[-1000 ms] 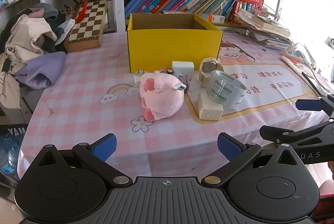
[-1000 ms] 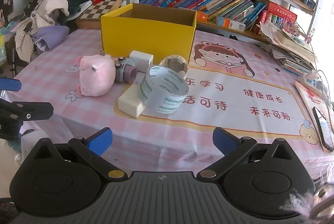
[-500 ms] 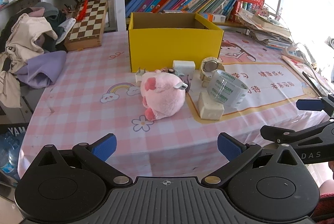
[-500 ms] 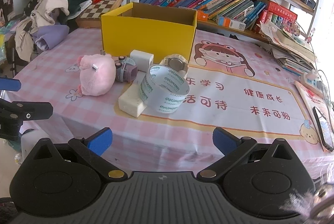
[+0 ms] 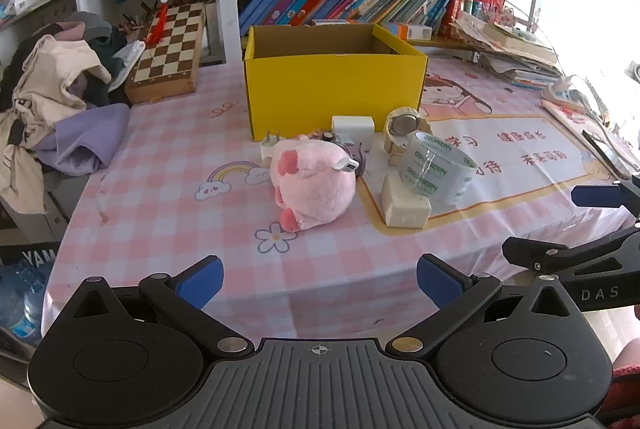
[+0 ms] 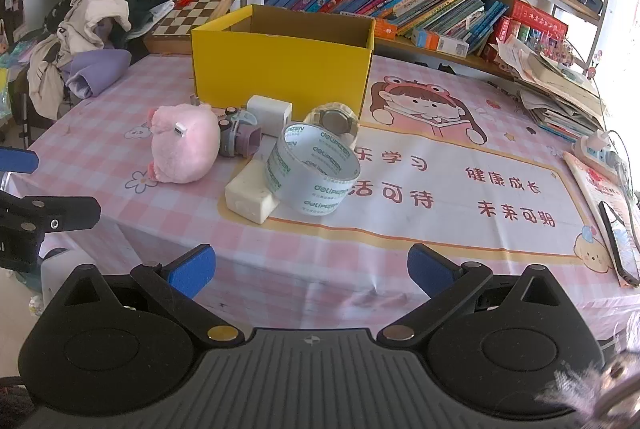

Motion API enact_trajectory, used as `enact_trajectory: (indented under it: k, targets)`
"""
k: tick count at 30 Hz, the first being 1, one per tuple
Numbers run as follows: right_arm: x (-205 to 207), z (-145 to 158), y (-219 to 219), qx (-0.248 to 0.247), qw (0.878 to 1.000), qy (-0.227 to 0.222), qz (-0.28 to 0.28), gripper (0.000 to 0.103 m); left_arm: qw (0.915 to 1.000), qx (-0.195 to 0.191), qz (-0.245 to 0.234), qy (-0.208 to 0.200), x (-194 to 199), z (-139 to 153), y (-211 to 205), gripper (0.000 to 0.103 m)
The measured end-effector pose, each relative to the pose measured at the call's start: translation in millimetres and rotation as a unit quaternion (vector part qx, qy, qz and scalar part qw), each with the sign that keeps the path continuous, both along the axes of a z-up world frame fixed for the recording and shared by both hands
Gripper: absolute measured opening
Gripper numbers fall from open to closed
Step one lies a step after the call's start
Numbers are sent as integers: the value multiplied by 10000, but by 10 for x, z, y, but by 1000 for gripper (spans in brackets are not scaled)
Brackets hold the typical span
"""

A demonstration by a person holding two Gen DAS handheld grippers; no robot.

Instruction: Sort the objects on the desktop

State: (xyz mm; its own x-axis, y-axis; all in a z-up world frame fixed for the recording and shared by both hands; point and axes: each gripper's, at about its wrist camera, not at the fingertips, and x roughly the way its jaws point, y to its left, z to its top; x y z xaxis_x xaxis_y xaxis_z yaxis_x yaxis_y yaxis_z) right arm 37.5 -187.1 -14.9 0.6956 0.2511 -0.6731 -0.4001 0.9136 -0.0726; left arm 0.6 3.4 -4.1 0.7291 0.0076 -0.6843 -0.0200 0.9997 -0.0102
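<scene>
Nearest, the left gripper (image 5: 319, 280) and the right gripper (image 6: 311, 270) hover side by side at the near edge of the table (image 5: 168, 165), each with its blue-padded fingers spread wide and nothing between them. The table wears a pink checked cloth, and all the things to sort lie farther in, well apart from both grippers.

First beyond the left gripper lies one pink plush pig toy (image 5: 310, 185) on its side. To its right sits one cream rectangular block (image 5: 404, 203), with one roll of clear packing tape (image 5: 438, 167) leaning on the block's far end. This pair lies ahead of the right gripper, slightly to its left.

Behind the plush are one small grey-purple gadget (image 6: 240, 135), one white plug adapter (image 5: 269, 147) and one white cube charger (image 5: 353, 127). One beige wristwatch (image 5: 404, 127) stands just right of the charger, behind the tape.

Farther still stands one open yellow cardboard box (image 5: 334, 89). To its far left leans one wooden chessboard (image 5: 170, 51), beside a heap of clothes (image 5: 60, 97) at the left edge.
</scene>
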Motion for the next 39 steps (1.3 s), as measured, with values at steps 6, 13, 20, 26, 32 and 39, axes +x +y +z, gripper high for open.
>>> enact_trajectory:
  k: [6,13,20,26,32,39]
  targets:
    - [2,3,10,-7,10000,1,4,103,10000,12,11,20,13,-3,2,103]
    - [13,-1,5,-13,10000,12,-4,103,10000,11,2,33,22,-9,9,103]
    - [34,-4,5,-27,10000,29,-39,103,10000,-1,-24,47,40,-19,16,103]
    - [46,-10,4,-26,10000,32,-54,103,10000,2,-42,46,54,-26,22,103]
    - [51,-23,8,-33,10000,31,-42,103,9999,-60,-89,32,59,-31,30,103]
    - [60,-17,-5,-27,10000,43,-68,103,9998,-149,-154,22,67,-31,37,103]
